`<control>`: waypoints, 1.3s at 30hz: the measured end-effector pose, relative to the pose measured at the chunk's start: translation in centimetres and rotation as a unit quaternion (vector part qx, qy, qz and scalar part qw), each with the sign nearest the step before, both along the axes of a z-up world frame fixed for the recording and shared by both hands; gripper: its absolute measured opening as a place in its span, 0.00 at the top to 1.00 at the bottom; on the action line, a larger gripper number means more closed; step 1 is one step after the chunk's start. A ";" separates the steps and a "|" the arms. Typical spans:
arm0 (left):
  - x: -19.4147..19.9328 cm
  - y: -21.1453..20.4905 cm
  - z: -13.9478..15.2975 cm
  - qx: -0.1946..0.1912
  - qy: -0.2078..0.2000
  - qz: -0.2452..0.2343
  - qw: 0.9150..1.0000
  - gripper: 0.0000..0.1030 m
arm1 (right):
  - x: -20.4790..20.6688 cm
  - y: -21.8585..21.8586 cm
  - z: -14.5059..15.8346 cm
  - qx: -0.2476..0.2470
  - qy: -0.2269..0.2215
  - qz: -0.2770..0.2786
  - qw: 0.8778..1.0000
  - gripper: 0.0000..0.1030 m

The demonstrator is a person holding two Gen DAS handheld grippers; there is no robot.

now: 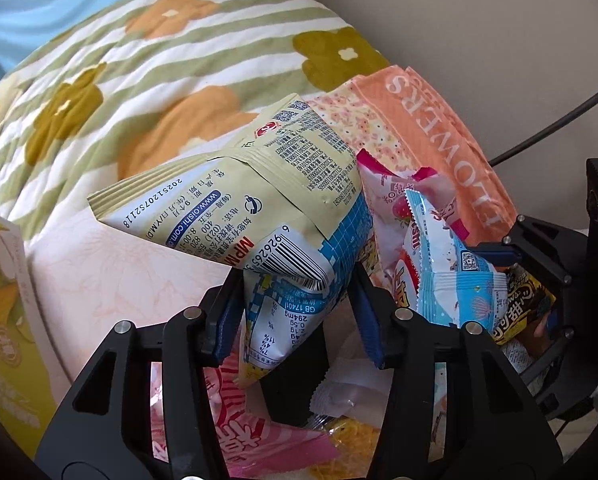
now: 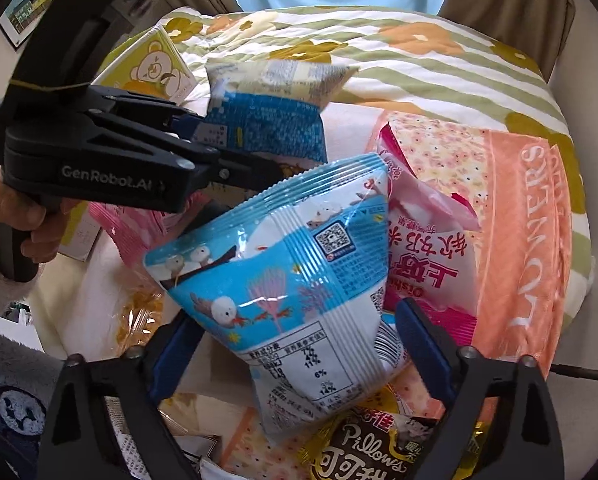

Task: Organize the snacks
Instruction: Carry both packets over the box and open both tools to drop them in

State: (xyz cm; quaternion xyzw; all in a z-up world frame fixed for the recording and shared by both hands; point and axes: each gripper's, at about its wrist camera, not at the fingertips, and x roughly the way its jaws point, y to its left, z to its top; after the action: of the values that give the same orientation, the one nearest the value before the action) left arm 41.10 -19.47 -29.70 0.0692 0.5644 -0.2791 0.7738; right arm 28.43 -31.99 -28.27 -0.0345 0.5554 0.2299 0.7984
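Black jaws of the left gripper [image 1: 295, 312] filled the near edge of the left wrist view, pinched narrow on the lower end of a yellow bag [image 1: 259, 204]. That low grip left the bag's sealed top free to lean up and away to the left, probably so it could be lifted clear of the heap. Loose snacks lay under and right of the jaws: a pink packet [image 1: 255, 436] beneath, a blue packet [image 1: 451, 276] just right. Beyond sat an orange pouch [image 1: 431, 136] and a floral quilt [image 1: 147, 80]. The gripper pointed steeply down.

Blue pads of the right gripper [image 2: 295, 344] stood nearest in the right wrist view, fairly wide, flanking the blue packet [image 2: 295, 280]; whether they pressed it I could not tell. It rested on the heap, a pink bag [image 2: 427, 264] touching its right side. Far left, a hand [image 2: 23, 220] gripped the left tool's handle, tilted down, the yellow bag [image 2: 271, 116] clamped at its tip.
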 end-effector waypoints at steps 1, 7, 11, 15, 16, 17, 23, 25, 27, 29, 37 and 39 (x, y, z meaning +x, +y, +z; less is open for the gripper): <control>-0.1 0.1 0.3 -0.001 -0.003 0.003 1.000 0.55 | -0.1 0.0 0.0 -0.002 -0.001 0.000 1.000 0.19; -0.8 1.0 1.3 -0.004 -0.010 0.027 1.000 0.55 | -0.7 -0.1 0.4 -0.016 -0.010 0.005 1.000 0.41; -1.6 1.8 2.5 -0.009 -0.019 0.043 0.999 0.55 | -1.2 -0.6 1.2 0.002 -0.013 -0.007 1.000 0.45; -2.5 2.8 4.4 -0.015 -0.036 0.059 0.998 0.55 | -1.7 -1.0 2.6 0.009 -0.024 -0.021 0.999 0.46; -2.8 2.9 4.9 -0.016 -0.040 0.063 0.997 0.55 | -1.9 -1.1 3.2 0.011 -0.029 -0.024 0.999 0.46; -3.1 3.2 5.7 -0.018 -0.047 0.068 0.996 0.55 | -2.0 -1.1 3.6 0.011 -0.033 -0.024 0.999 0.46; -4.8 5.6 9.8 -0.024 -0.084 0.097 0.991 0.55 | -3.0 -0.7 6.6 0.011 -0.058 -0.024 0.998 0.46; -5.3 6.7 11.1 -0.027 -0.095 0.107 0.989 0.55 | -3.0 -0.3 7.7 0.011 -0.064 -0.027 0.998 0.46; -5.7 8.5 12.7 -0.030 -0.108 0.120 0.986 0.55 | -3.0 0.2 8.8 0.008 -0.072 -0.031 0.997 0.46; -6.0 10.2 13.7 -0.028 -0.121 0.129 0.984 0.55 | -2.6 1.1 10.0 0.012 -0.079 -0.033 0.996 0.46; -6.5 20.4 16.5 -0.030 -0.142 0.169 0.975 0.55 | -1.0 7.9 14.8 0.025 -0.117 -0.029 0.992 0.46; -6.6 23.2 16.8 -0.026 -0.143 0.176 0.974 0.55 | -0.9 9.9 15.6 0.027 -0.126 -0.029 0.991 0.46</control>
State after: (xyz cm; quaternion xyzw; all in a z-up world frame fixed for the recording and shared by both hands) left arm 34.55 3.68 -12.93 -0.0125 0.4437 -0.1405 0.8850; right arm 27.56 -22.05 -12.70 -0.0255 0.4446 0.2151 0.8692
